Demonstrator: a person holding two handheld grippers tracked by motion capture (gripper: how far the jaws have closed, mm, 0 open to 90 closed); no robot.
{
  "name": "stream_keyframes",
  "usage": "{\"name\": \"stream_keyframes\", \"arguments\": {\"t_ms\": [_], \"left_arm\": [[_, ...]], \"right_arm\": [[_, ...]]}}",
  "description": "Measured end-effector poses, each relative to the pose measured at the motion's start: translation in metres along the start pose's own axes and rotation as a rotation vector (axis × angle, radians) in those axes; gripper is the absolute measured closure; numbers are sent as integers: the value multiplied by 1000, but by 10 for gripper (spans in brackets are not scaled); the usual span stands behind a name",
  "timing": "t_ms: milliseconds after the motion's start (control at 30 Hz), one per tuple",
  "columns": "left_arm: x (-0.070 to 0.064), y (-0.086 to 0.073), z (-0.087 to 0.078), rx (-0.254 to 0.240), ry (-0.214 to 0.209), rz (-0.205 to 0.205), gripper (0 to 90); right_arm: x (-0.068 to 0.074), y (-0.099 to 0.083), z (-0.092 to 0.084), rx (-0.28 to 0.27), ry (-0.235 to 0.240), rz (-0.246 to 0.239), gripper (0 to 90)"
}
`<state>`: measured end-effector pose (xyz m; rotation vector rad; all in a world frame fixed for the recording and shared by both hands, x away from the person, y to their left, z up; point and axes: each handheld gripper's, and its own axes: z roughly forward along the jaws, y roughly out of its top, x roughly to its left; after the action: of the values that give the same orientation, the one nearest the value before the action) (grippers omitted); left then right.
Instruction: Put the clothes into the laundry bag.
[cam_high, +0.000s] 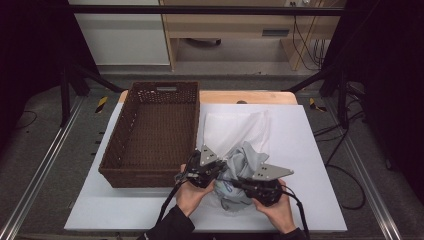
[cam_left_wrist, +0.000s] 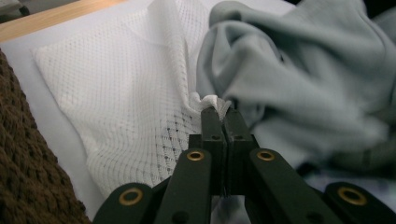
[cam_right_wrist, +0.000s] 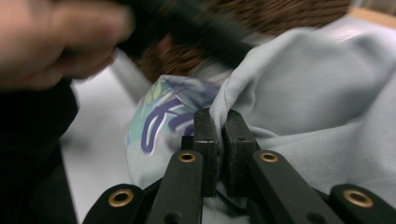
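Black jaws of the left tongs (cam_left_wrist: 219, 116) are seen pressed together in the left gripper view, clenched on a bunched edge of the white mesh cloth (cam_left_wrist: 126, 107); from that pinch the cloth is spread flat away from the tongs and to their left over the white counter (cam_left_wrist: 28, 84); just to the right of the jaws the pale grey-blue garment (cam_left_wrist: 303, 79) is heaped in soft folds, touching the mesh cloth at the pinch; at the far left of that view the woven side of the brown basket (cam_left_wrist: 23, 186) is seen close by.

In the right gripper view the right tongs (cam_right_wrist: 222, 123) are closed on a fold of the same grey-blue garment (cam_right_wrist: 317, 88), the fabric being nipped between the pads; just to the left of the jaws a patch with a purple and green print (cam_right_wrist: 161, 119) is turned up; beyond it a blurred hand (cam_right_wrist: 51, 37) is seen.

From above, both tongs (cam_high: 207, 162) (cam_high: 262, 182) are held side by side over the crumpled garment (cam_high: 245, 157); the mesh cloth (cam_high: 235, 127) lies beyond them, and the basket (cam_high: 155, 135) stands just to their left on the counter (cam_high: 310, 150).
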<state>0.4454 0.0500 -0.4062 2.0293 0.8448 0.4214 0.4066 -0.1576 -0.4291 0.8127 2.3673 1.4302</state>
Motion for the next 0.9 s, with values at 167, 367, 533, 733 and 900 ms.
{"name": "stream_keyframes", "arguments": {"t_ms": [167, 367, 533, 733, 900], "left_arm": [[-10, 12, -9, -27, -15, 37, 890], [-10, -2, -4, 11, -2, 52, 890], [-2, -17, -3, 20, -6, 30, 890], [-1, -24, -1, 21, -2, 34, 889], [-3, -27, 2, 29, 3, 47, 889]], "right_arm": [[5, -1, 30, 59, -26, -7, 861], [-8, -6, 59, 45, -230, 80, 856], [-10, -7, 63, 40, -219, 86, 769], [-3, 5, 22, -52, -189, 70, 560], [-23, 13, -13, -130, -380, 88, 239]]}}
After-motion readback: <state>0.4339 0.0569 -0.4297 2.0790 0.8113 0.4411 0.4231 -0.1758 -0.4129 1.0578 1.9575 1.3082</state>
